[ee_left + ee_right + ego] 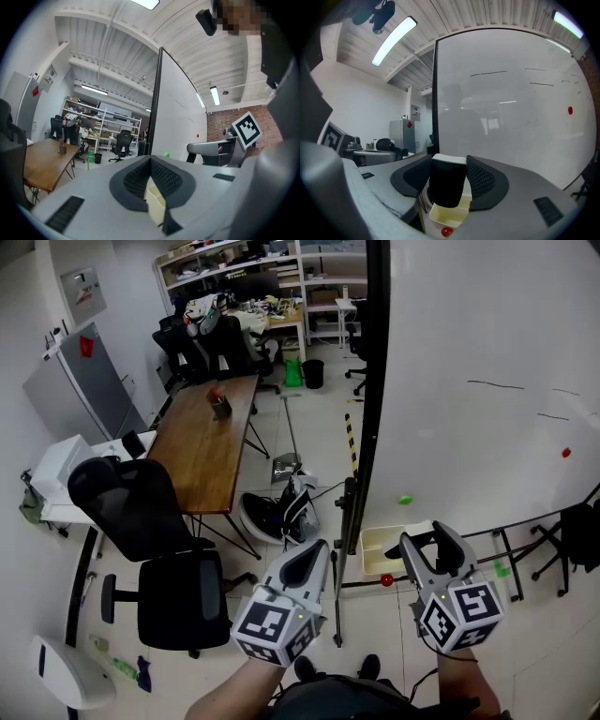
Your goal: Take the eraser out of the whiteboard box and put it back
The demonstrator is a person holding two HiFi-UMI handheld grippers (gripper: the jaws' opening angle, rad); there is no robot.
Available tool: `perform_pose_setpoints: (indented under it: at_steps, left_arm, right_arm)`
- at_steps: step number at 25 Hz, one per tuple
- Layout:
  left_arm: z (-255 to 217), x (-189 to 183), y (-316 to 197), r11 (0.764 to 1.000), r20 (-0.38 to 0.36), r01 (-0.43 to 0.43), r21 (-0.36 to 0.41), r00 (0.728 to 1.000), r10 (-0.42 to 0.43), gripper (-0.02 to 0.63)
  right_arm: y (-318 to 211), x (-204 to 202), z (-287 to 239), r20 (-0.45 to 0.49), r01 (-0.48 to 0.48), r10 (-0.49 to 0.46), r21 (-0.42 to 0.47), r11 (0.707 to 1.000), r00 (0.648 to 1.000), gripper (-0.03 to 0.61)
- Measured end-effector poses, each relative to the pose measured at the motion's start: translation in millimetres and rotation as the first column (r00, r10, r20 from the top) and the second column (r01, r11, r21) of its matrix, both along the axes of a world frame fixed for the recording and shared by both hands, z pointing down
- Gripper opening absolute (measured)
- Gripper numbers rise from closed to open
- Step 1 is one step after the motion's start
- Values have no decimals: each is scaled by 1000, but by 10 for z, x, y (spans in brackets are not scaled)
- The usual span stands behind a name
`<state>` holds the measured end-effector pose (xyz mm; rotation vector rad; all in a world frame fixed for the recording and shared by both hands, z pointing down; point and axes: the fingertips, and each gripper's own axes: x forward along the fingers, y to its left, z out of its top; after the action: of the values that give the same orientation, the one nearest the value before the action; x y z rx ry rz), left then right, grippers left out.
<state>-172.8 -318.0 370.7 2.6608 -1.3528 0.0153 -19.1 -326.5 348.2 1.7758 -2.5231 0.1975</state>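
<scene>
While the eraser (pixel 447 185) sits between the jaws of the right gripper (pixel 433 545), the first half of the task looks done: the eraser is out of the whiteboard box (pixel 373 547) and hangs above it. In the right gripper view the eraser fills the centre of the frame, a dark block with a pale top face. The two jaws stand wide and clamp it from either side. Directly below it, at the bottom centre of that frame, the cream box shows its open inside with nothing visible in it. A small red magnet (pixel 446 231) lies just under the box.

In the head view the box hangs at the lower edge of the whiteboard (pixel 487 352), just left of the right gripper, low in the frame and right of centre.

The left gripper (pixel 307 563) is at lower centre, beside the board's dark frame. Its jaws are pressed together at the tips and carry nothing. In its own view, only a sliver of the cream box shows through the gap behind the tips.

What is left, as I judge it, is the return. The eraser must go down into the box, the right jaws must let go, and the gripper must draw clear.
</scene>
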Motion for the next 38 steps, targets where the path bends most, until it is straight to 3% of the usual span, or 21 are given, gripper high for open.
perform_pose_setpoints:
  at_steps: [12,30,38]
  left_arm:
    - [742,68,-192,996,39,-12,-89,999,15,28]
    - [1457,220,-374,981,61,-22,-192,998,34,28]
    - [1643,232,-382,975,59,-26,-222,997,40,28]
  right_arm:
    - [-240,-3,875,-52,-19,15,-90,996,999,259]
    - [-431,-6,1819,-101,-34,14,-203,979,995,259]
    - [-462,-64,1958,-154,-34,1,-212,977,988,261]
